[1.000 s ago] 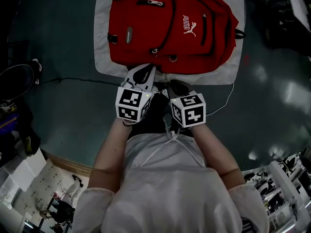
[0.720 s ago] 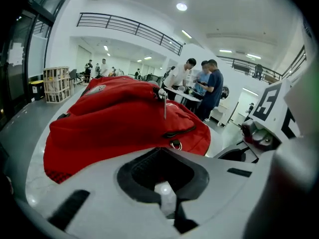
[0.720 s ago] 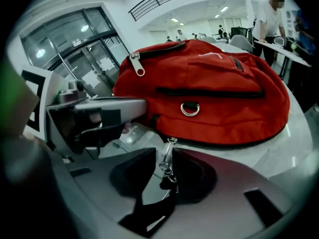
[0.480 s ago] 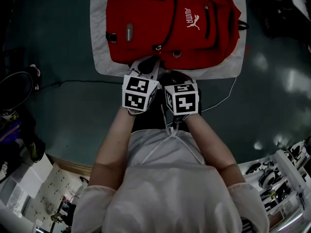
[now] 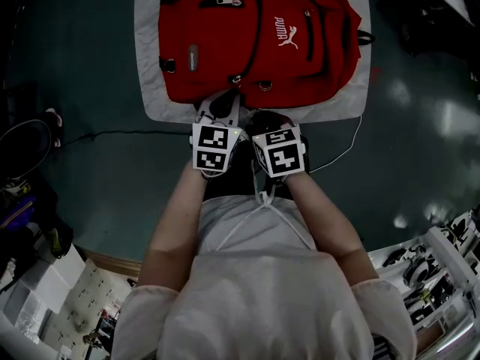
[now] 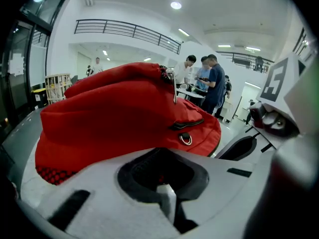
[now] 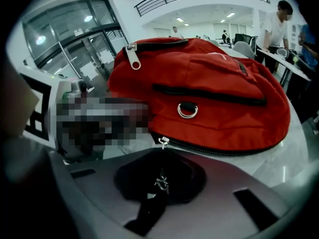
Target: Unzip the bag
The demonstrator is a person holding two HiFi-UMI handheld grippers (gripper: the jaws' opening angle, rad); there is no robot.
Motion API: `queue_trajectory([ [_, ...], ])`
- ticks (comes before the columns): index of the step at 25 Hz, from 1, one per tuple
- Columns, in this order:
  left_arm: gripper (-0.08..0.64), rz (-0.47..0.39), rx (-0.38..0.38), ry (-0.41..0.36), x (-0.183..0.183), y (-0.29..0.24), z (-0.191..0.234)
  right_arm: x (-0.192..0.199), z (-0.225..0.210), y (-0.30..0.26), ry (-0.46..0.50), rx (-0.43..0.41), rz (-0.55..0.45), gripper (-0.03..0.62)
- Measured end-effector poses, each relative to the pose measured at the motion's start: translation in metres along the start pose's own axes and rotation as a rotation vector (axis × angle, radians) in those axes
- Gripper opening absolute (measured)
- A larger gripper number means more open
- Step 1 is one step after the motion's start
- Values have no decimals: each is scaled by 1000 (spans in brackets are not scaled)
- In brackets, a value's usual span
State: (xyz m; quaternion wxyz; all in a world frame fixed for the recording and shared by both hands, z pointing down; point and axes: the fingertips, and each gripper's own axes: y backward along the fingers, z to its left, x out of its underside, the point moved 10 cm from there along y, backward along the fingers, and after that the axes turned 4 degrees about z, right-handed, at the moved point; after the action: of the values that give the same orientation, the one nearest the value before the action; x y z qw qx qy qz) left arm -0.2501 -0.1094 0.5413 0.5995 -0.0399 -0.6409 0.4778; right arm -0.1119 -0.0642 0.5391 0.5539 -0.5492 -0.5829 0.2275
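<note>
Red bag (image 5: 255, 40) lies flat on pale desk (image 5: 150, 88), covering most of it, bottom end at the desk's near edge. Fabric is bright red w/ black zip lines curving across the front. White logo (image 5: 283, 36) sits a bit R of desk ctr. 1 metal D-ring (image 5: 265, 85) hangs on a black tab low on the front, by the desk's near edge. A silver puller (image 5: 229, 2) sits on a short pocket zip toward the desk's far edge. In both gripper views the bag bulges up off the desk as a rounded hump.

L tongs (image 5: 221, 103) & R tongs (image 5: 266, 118) sit side by side at the desk's near edge, both touching the bag's bottom end. R tongs: jaws closed, small silver zip pull (image 7: 160, 181) caught between them; its slider (image 7: 162, 142) is on the black zip along the bag's lowest seam, just above the desk top. L tongs: jaws together, a sliver of red in the hollow between them, apparently pinching the bag's edge.
</note>
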Motion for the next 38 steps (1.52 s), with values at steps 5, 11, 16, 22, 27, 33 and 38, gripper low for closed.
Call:
queue_trajectory([
  [5, 20, 7, -8, 5, -4, 1, 2, -3, -9, 0, 36, -67, 50, 29],
  [11, 20, 5, -42, -10, 0, -2, -2, -3, -23, 1, 48, -132, 93, 28],
  [16, 20, 6, -74, 4, 0, -2, -4, -1, -38, 7, 99, -137, 128, 29],
  [22, 20, 13, -109, 94, 1, -4, -5, 1, -58, 17, 145, -153, 169, 28],
  [27, 20, 1, -154, 133, 2, -5, -6, 4, -79, 23, 145, -165, 198, 28],
  [33, 20, -3, -207, 148, 3, -8, -10, 7, -93, 26, 184, -179, 211, 28],
  [38, 20, 5, -265, 101, 2, -7, -16, 11, -111, 35, 194, -164, 242, 28],
])
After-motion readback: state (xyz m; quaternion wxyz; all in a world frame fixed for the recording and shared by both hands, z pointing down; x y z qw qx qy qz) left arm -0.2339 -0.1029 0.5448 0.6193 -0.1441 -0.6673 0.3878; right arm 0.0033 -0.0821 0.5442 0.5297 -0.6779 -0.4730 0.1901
